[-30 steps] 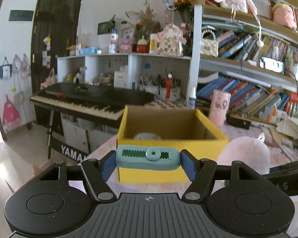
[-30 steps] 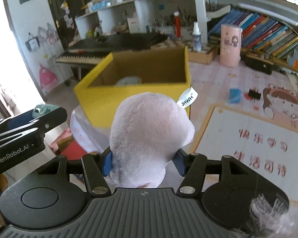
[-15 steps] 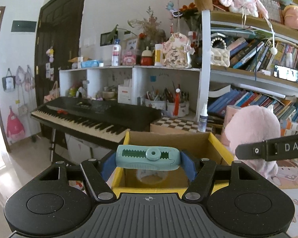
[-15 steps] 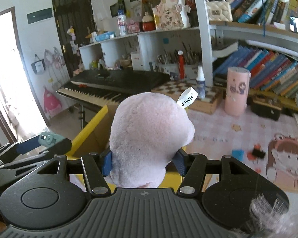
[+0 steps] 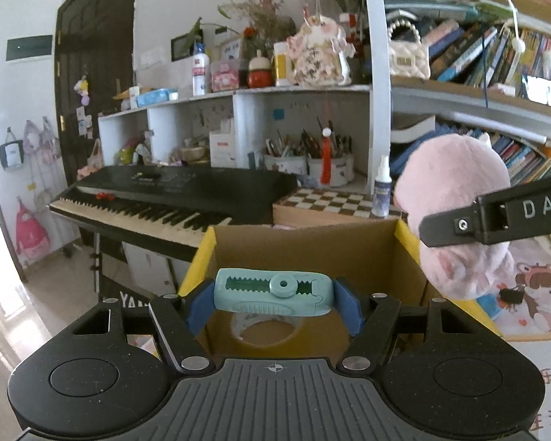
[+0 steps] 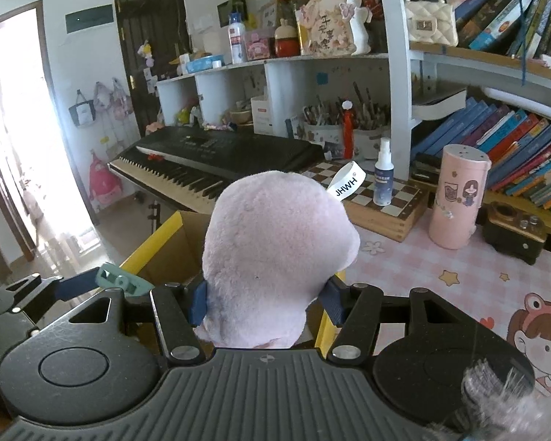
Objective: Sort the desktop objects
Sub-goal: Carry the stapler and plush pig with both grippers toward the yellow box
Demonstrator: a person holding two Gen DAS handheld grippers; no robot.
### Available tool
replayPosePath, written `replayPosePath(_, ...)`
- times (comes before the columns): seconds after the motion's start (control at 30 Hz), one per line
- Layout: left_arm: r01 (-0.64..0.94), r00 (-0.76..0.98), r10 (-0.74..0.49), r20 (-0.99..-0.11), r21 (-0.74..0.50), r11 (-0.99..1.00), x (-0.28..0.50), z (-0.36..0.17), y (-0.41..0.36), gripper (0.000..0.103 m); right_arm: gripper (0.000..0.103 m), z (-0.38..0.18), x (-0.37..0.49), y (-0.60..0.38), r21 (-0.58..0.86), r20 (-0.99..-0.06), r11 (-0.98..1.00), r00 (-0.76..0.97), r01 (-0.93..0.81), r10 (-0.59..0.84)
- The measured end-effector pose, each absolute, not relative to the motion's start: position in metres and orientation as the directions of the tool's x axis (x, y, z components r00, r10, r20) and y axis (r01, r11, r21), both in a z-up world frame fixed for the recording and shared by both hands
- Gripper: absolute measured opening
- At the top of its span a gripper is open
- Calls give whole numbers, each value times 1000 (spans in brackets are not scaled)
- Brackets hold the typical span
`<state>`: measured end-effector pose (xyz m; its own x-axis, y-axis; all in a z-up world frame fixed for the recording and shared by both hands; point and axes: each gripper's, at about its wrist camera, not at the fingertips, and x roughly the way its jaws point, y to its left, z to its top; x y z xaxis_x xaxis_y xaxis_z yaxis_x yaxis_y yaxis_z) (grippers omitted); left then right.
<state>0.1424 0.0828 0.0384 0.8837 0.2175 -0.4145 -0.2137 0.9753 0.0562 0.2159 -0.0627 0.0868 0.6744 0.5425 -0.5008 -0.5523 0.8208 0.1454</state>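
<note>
My left gripper (image 5: 273, 303) is shut on a teal stapler-like tool (image 5: 273, 291) and holds it over the open yellow cardboard box (image 5: 202, 253). A roll of clear tape (image 5: 264, 327) lies inside the box. My right gripper (image 6: 266, 301) is shut on a pink plush toy (image 6: 275, 253) with a white JHWH tag, held above the box's right edge (image 6: 327, 327). The plush (image 5: 455, 205) and the right gripper's finger also show at the right of the left wrist view. The teal tool also shows in the right wrist view (image 6: 119, 283).
A black keyboard piano (image 5: 172, 194) stands behind the box. A checkered wooden box (image 6: 382, 205), a spray bottle (image 6: 382, 172), a pink cylinder (image 6: 457, 198) and a small dark box (image 6: 514, 228) stand on the pink desk mat. Shelves of books rise at the right.
Both grippers have risen and moved forward over the yellow box with their objects held. The plush has moved to above the box's right edge.
</note>
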Motion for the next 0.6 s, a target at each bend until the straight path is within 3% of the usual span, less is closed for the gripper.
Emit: replayPosePath(0.6, -215, 787, 222, -575, 81, 973, 183, 10, 72, 69, 57, 62, 272, -36, 116, -584, 722, 541, -682, 605)
